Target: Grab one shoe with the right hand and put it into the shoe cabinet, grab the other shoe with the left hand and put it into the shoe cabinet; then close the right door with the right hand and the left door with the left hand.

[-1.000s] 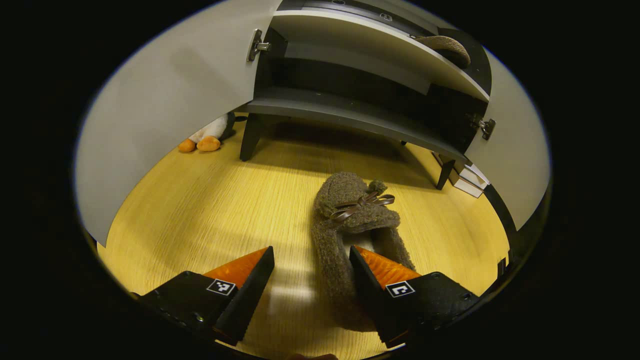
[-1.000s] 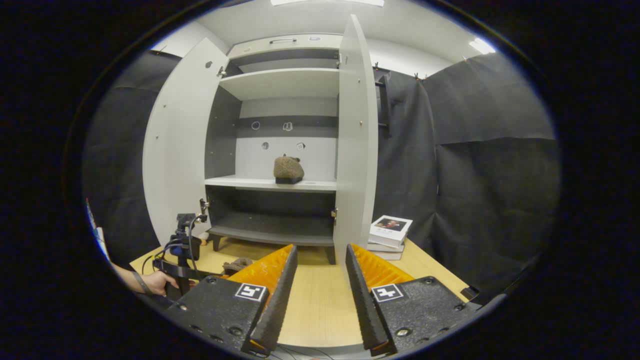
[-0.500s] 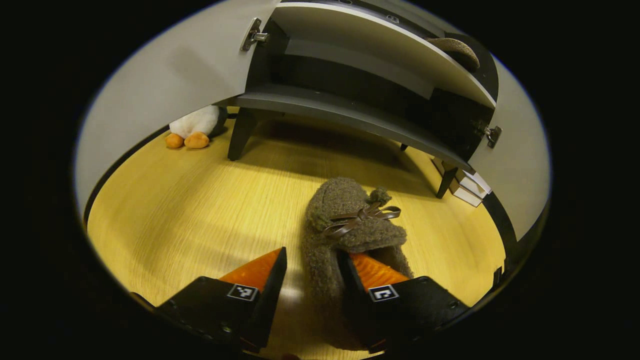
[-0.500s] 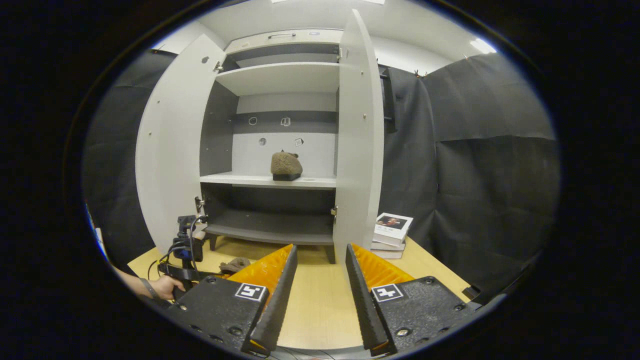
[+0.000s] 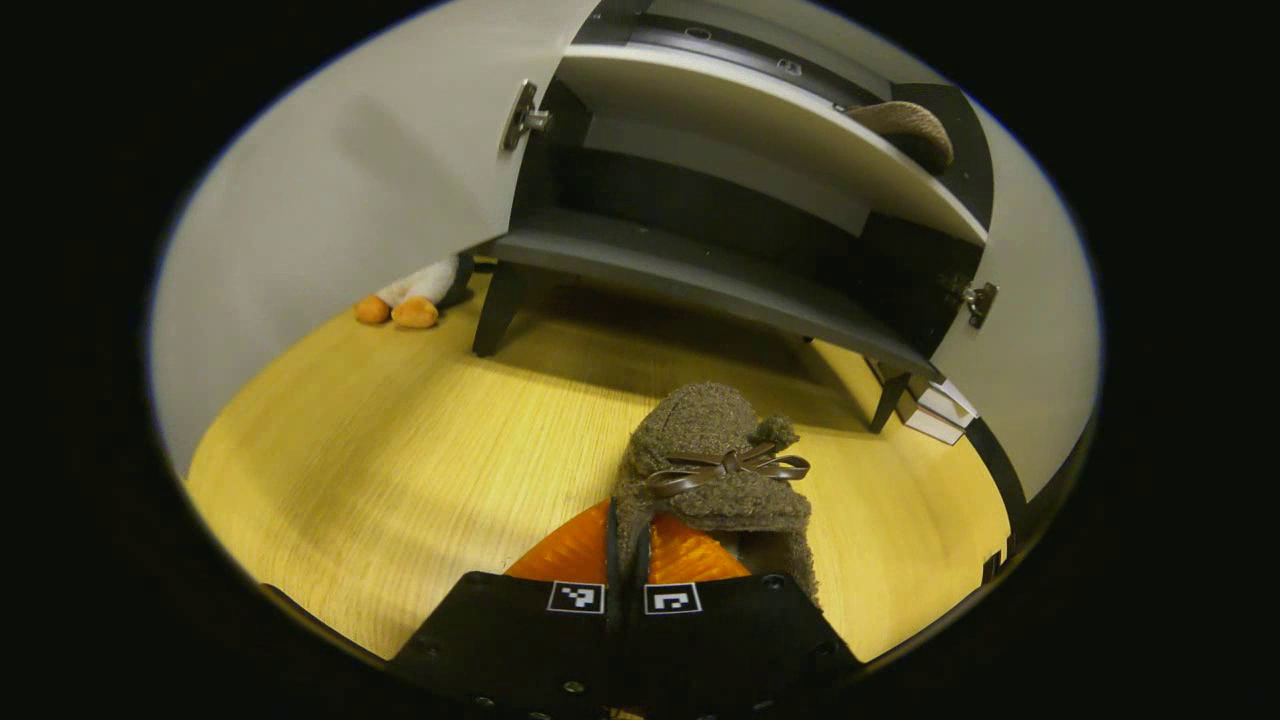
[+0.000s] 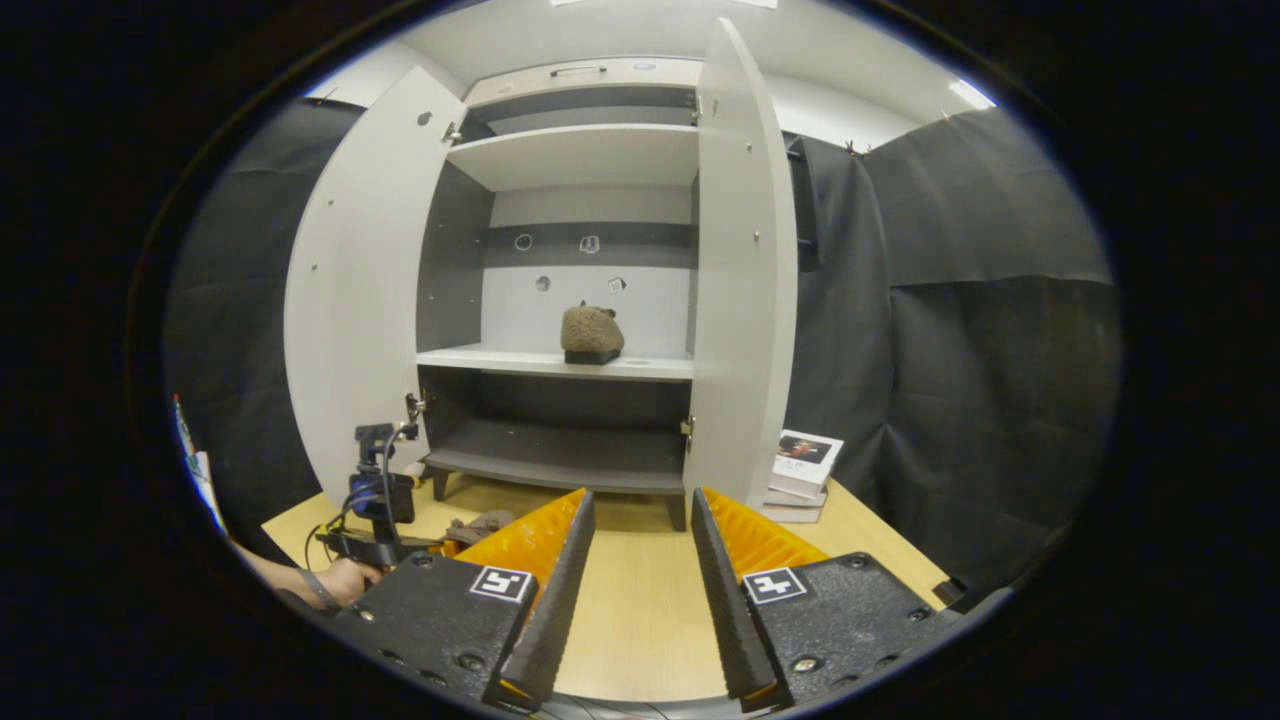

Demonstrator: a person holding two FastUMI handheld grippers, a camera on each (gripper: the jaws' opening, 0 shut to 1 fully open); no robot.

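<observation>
A fuzzy brown slipper point(image 5: 715, 470) with a thin bow lies on the wooden floor point(image 5: 400, 470) before the open shoe cabinet point(image 5: 700, 275). My left gripper point(image 5: 628, 530) is shut on the slipper's left side wall near the heel. The matching slipper point(image 6: 591, 333) rests on the cabinet's white middle shelf point(image 6: 500, 362), and it also peeks over the shelf edge as a brown slipper point(image 5: 905, 125) in the left gripper view. My right gripper point(image 6: 640, 510) hovers open and holds nothing, back from the cabinet and facing it. Both doors, left door point(image 6: 360, 300) and right door point(image 6: 745, 280), stand wide open.
A plush toy's orange feet point(image 5: 400, 310) poke out behind the left door. A stack of books point(image 6: 800, 470) sits on the floor right of the cabinet. Farther off in the right gripper view are the left gripper point(image 6: 375, 500) and a hand point(image 6: 345, 580) holding it.
My left gripper's fingers have come together from wide open onto the slipper's side wall. The right gripper has barely shifted and stays open.
</observation>
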